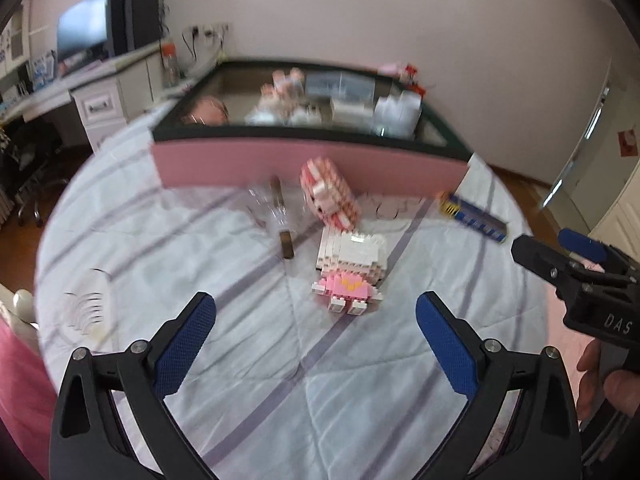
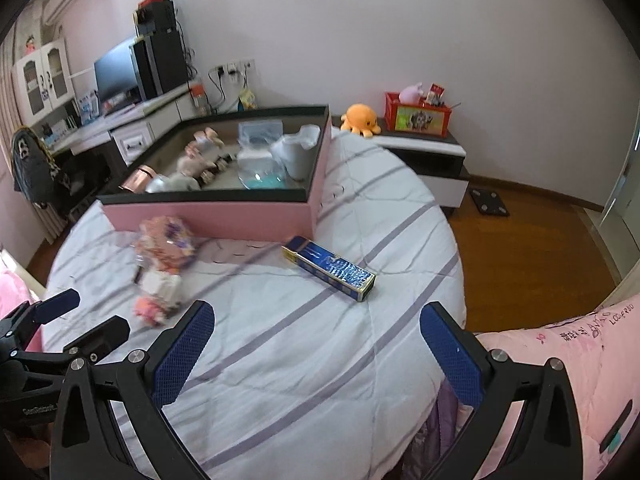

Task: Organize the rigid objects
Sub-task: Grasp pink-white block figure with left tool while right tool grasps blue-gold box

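My left hand-held gripper (image 1: 316, 340) is spread wide with nothing between its pads, aimed down at the brick figure (image 1: 350, 264) lying on the bed (image 1: 180, 248). That figure is built of small bricks, so a hard or off-centre squeeze could snap pieces off, and the soft quilt may let it tip. The clear bottle (image 1: 278, 216) beside it could roll if bumped. My right hand-held gripper (image 2: 318, 354) is also wide and empty, with the blue box (image 2: 330, 268) ahead of it. Only the right view shows the pink bin (image 2: 212, 216) contents sharply, plus the orange plush (image 2: 360, 120); only the left shows the bottle clearly.
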A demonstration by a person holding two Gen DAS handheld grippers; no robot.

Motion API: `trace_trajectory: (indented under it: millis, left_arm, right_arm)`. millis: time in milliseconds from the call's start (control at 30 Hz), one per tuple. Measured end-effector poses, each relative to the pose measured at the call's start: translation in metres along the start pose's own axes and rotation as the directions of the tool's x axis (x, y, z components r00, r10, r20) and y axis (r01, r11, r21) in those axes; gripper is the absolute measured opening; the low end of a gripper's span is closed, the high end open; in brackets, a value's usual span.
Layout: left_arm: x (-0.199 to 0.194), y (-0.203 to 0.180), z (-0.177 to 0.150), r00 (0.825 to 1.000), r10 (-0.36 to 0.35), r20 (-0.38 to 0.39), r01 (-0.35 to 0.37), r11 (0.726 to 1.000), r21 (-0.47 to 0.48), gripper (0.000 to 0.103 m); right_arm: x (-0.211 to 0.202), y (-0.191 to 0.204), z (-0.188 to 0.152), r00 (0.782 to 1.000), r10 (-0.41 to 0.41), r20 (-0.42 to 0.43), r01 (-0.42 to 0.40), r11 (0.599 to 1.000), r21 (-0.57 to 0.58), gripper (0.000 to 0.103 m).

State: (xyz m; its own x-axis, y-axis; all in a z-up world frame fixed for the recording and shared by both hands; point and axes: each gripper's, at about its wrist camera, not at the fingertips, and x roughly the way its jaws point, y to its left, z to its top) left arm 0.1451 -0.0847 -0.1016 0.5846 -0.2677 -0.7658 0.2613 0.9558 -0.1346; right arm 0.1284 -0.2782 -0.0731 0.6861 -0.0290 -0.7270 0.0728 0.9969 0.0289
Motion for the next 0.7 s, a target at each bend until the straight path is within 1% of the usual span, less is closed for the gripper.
trace_trajectory:
  millis: [33,100,267,367,400,433,467,500,533,567,633,667,700]
  left_arm:
    - [0.007,-0.001,0.001,1.0,-0.003,-0.016,0.003,1.0,0.001,0.096]
    - [0.019,-0.003,0.002,0.999,-0.005,-0.038,0.005,1.0,0.001,0.096]
    - [0.031,-0.003,0.011,1.0,-0.003,-0.031,0.003,1.0,-0.012,0.096]
    - [0.034,-0.003,0.016,1.0,0.004,-0.026,-0.004,1.0,-0.016,0.088]
    - [0.035,-0.002,0.016,1.0,0.008,-0.023,-0.008,1.0,-0.013,0.083]
    - [0.036,-0.003,0.016,1.0,0.006,-0.019,-0.006,1.0,-0.01,0.077]
    - [0.035,-0.002,0.017,1.0,0.006,-0.016,-0.006,1.0,-0.011,0.075]
    - [0.035,-0.001,0.017,1.0,0.003,-0.012,-0.003,1.0,-0.015,0.067]
    - [0.035,0.0,0.018,1.0,-0.001,-0.009,0.001,1.0,-0.021,0.057]
    - [0.034,0.003,0.018,1.0,-0.004,-0.008,0.004,1.0,-0.025,0.053]
    - [0.032,0.007,0.017,1.0,-0.025,-0.008,0.025,0.999,-0.037,0.052]
    - [0.031,0.009,0.017,0.999,-0.033,-0.009,0.033,0.999,-0.04,0.052]
    - [0.03,0.01,0.016,0.999,-0.037,-0.009,0.037,0.998,-0.042,0.052]
  right_arm:
    - [0.008,-0.002,0.001,1.0,0.001,-0.014,-0.001,1.0,-0.003,0.103]
    - [0.025,-0.005,0.005,0.999,0.006,-0.039,-0.006,1.0,-0.011,0.103]
    - [0.062,-0.009,0.015,0.995,0.032,-0.098,-0.037,0.998,-0.054,0.103]
    - [0.078,-0.006,0.021,0.991,0.057,-0.125,-0.068,0.993,-0.091,0.102]
    - [0.082,-0.005,0.023,0.99,0.061,-0.127,-0.075,0.992,-0.104,0.101]
    - [0.083,-0.004,0.024,0.99,0.062,-0.123,-0.076,0.991,-0.111,0.097]
    - [0.083,-0.003,0.025,0.991,0.066,-0.118,-0.08,0.99,-0.117,0.089]
    - [0.082,-0.001,0.027,0.991,0.075,-0.115,-0.09,0.988,-0.126,0.083]
    - [0.082,0.001,0.028,0.991,0.075,-0.113,-0.091,0.986,-0.137,0.072]
    - [0.081,0.003,0.028,0.991,0.079,-0.113,-0.095,0.985,-0.146,0.064]
    - [0.079,0.008,0.027,0.99,0.086,-0.112,-0.104,0.98,-0.168,0.057]
    - [0.077,0.01,0.026,0.99,0.09,-0.111,-0.108,0.978,-0.176,0.05]
    - [0.075,0.012,0.025,0.99,0.094,-0.109,-0.113,0.977,-0.181,0.046]
